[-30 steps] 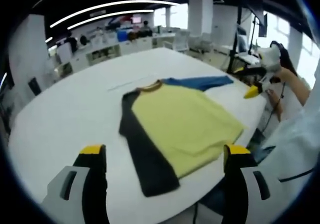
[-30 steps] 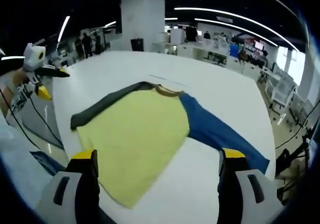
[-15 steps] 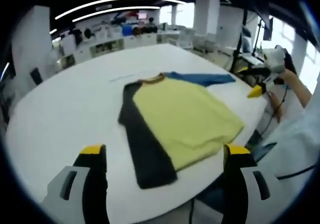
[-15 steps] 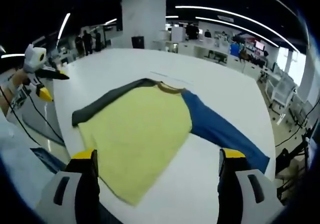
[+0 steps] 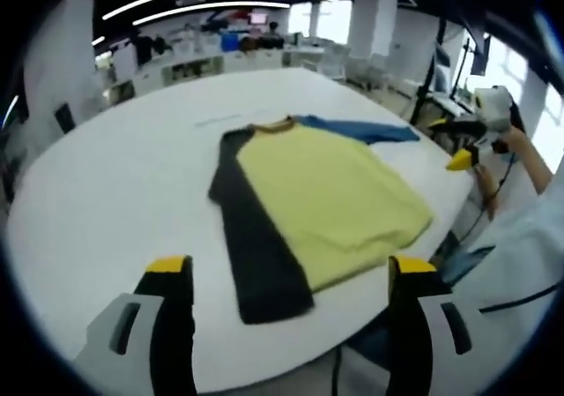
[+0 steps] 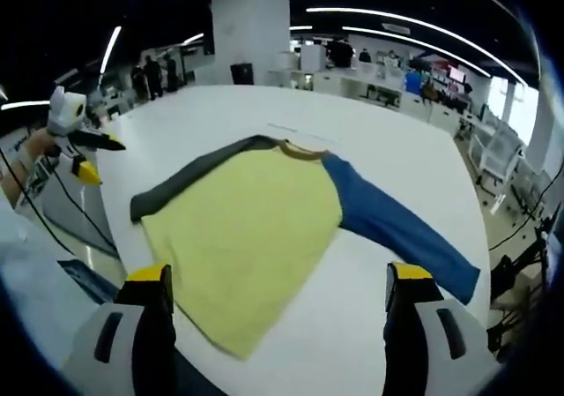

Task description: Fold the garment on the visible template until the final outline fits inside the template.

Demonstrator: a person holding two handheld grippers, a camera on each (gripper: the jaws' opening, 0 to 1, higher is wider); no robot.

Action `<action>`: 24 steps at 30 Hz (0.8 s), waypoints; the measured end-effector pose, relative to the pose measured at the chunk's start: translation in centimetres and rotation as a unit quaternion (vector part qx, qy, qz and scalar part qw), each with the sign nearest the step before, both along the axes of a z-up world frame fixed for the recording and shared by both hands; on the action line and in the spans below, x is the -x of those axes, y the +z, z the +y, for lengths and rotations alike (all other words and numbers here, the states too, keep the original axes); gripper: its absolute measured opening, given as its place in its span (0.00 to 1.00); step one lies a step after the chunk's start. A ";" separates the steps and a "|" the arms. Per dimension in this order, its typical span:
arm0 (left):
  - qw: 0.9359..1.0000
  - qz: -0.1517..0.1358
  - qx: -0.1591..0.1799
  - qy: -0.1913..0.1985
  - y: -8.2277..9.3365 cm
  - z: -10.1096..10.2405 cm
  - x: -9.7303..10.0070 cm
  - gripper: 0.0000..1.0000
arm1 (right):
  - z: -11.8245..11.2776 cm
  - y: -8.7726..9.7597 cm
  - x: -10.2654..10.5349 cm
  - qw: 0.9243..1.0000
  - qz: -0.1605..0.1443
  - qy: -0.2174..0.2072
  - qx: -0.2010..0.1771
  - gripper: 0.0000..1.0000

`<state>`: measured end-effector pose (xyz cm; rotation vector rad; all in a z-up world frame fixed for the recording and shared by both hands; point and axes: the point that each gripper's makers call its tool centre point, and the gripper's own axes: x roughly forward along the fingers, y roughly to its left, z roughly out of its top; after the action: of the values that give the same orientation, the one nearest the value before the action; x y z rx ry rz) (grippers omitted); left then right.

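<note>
Left hand-held gripper (image 5: pixel 289 277) up front in the left gripper view, jaws spread wide, yellow tips, nothing between them, hovering over the near desk edge. Just past it: the garment (image 5: pixel 330 200), a yellow-bodied tee w/ a dark grey sleeve (image 5: pixel 257 248) folded down along its one side and a blue sleeve (image 5: pixel 366 130) stretched out flat on the other. It lies flat on the white desk (image 5: pixel 123 175), near the edge by the person, brown collar (image 5: pixel 273 127) pointing away. Off to the right of that view, the other gripper sits in a hand, above the desk's edge, well apart from the cloth. Over to the right gripper view: right hand-held gripper (image 6: pixel 278 277) also wide open, empty, held above the tee's hem. Same garment (image 6: pixel 251 228) here, grey sleeve (image 6: pixel 189 180) lying along the yellow body's edge, blue sleeve (image 6: pixel 397 228) running out diagonally toward the desk's (image 6: pixel 397 149) right side. Left gripper seen at far left, clear of the fabric. A faint thin line (image 6: pixel 295 132) on the desk just beyond the collar; can't tell if it's the template's outline. Office w/ desks and ceiling strip lights (image 6: pixel 388 21) behind.
</note>
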<state>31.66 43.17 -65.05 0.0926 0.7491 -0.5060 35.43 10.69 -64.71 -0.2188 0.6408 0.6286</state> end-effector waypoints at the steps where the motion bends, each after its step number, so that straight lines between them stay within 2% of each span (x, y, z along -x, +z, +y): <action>1: 1.000 0.002 0.001 0.000 -0.2 0.0 0.0 0.88 | 0.0 0.0 0.0 1.000 0.001 -0.001 -0.001 1.00; 13: 0.999 0.042 0.022 0.013 -2.8 0.9 0.7 0.81 | 0.7 -0.1 0.2 1.000 0.004 0.006 -0.005 1.00; 16: 0.998 0.049 0.040 0.019 -3.5 1.0 0.7 0.79 | 0.9 -0.1 0.2 1.000 0.004 0.010 -0.001 1.00; 21: 0.997 0.057 0.044 0.026 -4.0 1.4 0.6 0.73 | 1.2 0.1 0.1 1.000 0.002 0.015 -0.002 1.00; 24: 0.996 0.065 0.050 0.038 -4.5 1.8 0.4 0.65 | 1.1 0.1 0.0 1.000 0.001 0.015 -0.001 1.00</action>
<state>31.23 44.95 -69.50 -0.0627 0.8499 -0.4802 35.38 11.83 -64.58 -0.2262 0.6395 0.6586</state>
